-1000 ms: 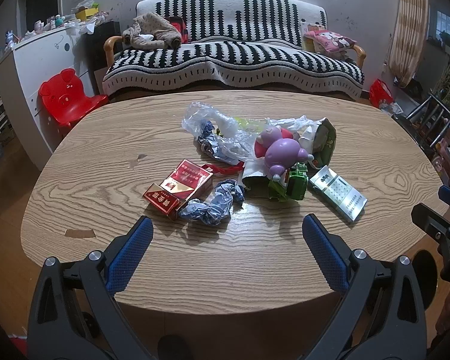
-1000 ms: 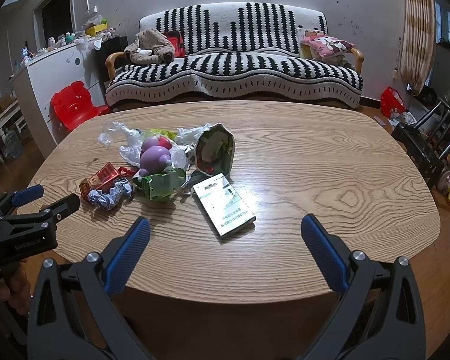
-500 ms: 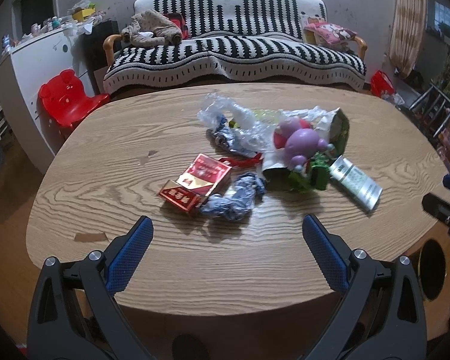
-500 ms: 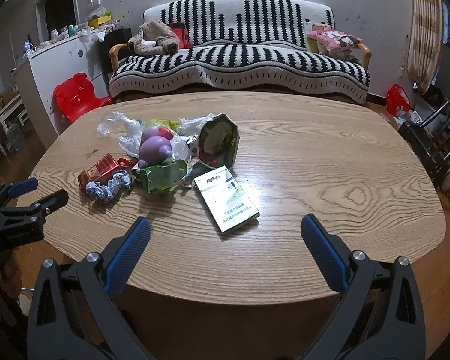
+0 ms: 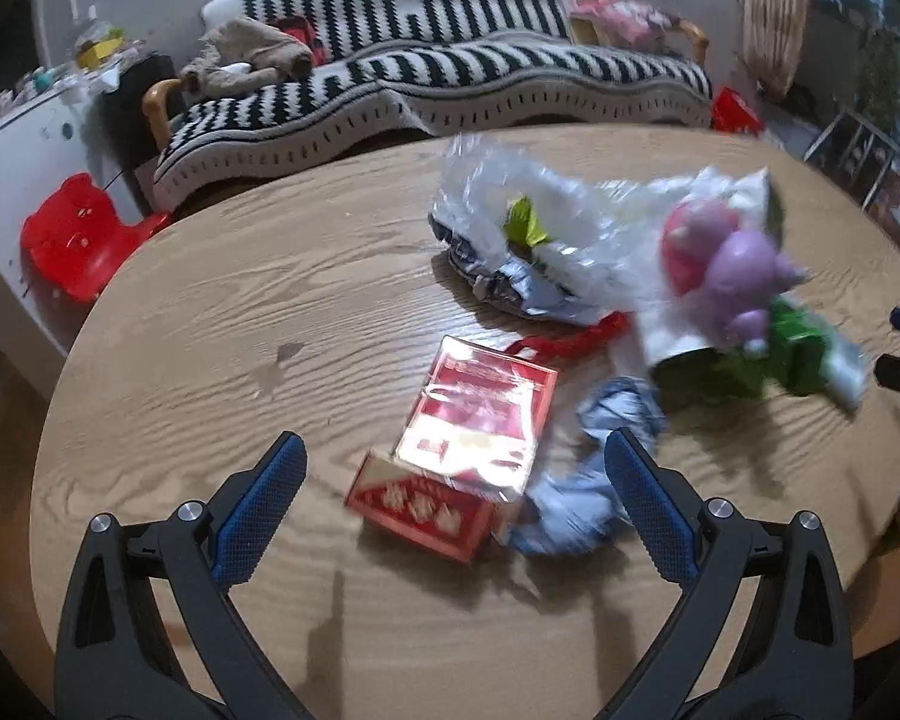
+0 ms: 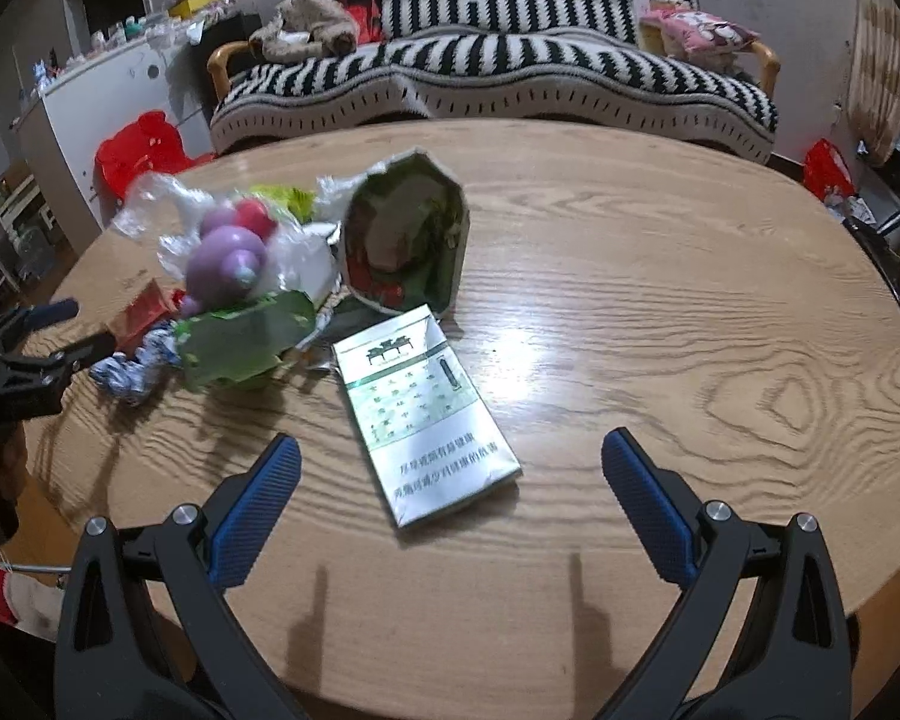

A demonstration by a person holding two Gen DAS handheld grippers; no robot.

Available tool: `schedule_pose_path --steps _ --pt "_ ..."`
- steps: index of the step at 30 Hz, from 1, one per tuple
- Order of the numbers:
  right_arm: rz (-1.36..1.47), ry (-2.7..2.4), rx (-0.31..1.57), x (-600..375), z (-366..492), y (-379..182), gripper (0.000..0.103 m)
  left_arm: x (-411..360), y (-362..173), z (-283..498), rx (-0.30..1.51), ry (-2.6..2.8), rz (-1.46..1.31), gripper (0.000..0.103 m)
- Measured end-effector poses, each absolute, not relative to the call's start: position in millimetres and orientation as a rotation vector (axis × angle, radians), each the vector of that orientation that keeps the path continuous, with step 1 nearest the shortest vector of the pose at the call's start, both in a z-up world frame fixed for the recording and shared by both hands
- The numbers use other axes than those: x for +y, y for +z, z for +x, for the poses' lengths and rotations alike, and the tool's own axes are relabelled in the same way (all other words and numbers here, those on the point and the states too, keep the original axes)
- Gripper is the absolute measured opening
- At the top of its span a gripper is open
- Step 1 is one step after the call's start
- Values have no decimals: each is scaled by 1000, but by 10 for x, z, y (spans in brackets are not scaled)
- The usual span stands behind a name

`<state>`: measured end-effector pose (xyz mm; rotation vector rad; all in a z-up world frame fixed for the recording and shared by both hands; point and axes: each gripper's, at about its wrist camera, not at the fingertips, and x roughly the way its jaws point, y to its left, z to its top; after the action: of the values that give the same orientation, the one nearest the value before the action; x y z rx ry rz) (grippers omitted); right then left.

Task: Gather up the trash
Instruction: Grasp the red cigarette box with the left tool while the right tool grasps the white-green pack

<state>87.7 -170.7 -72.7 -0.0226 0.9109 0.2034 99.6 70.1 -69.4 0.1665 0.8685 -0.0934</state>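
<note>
The left gripper [image 5: 453, 468] is hanging wide open over the red box [image 5: 459, 462] on the table [image 5: 210, 330]. It should go straight down and squeeze only the box. The right gripper [image 6: 450, 471] is open too, over the green pack [image 6: 426, 414].

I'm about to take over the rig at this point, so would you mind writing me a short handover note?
Left gripper: open, empty, pointed at the red cigarette pack with the crumpled blue-white wrapper beside it.
Right gripper: open, empty, facing the green-white cigarette pack.
All the trash lies on the wooden table: clear plastic bags, a purple toy figure, a green wrapper and an octagonal green box on its side.
Done: nothing is gripped. No bin is in view.
Left: every piece; the two packs look like the nearest picks.
</note>
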Motion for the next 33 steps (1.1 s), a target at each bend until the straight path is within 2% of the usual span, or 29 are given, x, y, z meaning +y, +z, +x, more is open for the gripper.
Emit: schedule_pose_path --steps 9,12,13,14,19,28,33 --pt "-105 206 979 -1477 1204 -1026 97 766 -1008 1395 929 -135 137 96" --pt "-117 209 985 -1435 1283 -1095 92 794 -1009 1429 926 -145 103 81" --pt "-114 221 976 -1424 1289 -1083 85 793 -987 1422 920 -147 105 67" --pt "-113 222 971 -1417 1295 -1063 64 795 -971 1421 923 -151 105 55" --pt "-63 227 928 -1446 1242 -833 58 885 -769 1360 901 -126 50 55" --pt "-24 219 854 -1630 949 -491 57 1054 -344 1138 817 34 -35 55" --pt "-15 197 834 -1842 728 -353 57 804 -173 965 799 33 -4 55"
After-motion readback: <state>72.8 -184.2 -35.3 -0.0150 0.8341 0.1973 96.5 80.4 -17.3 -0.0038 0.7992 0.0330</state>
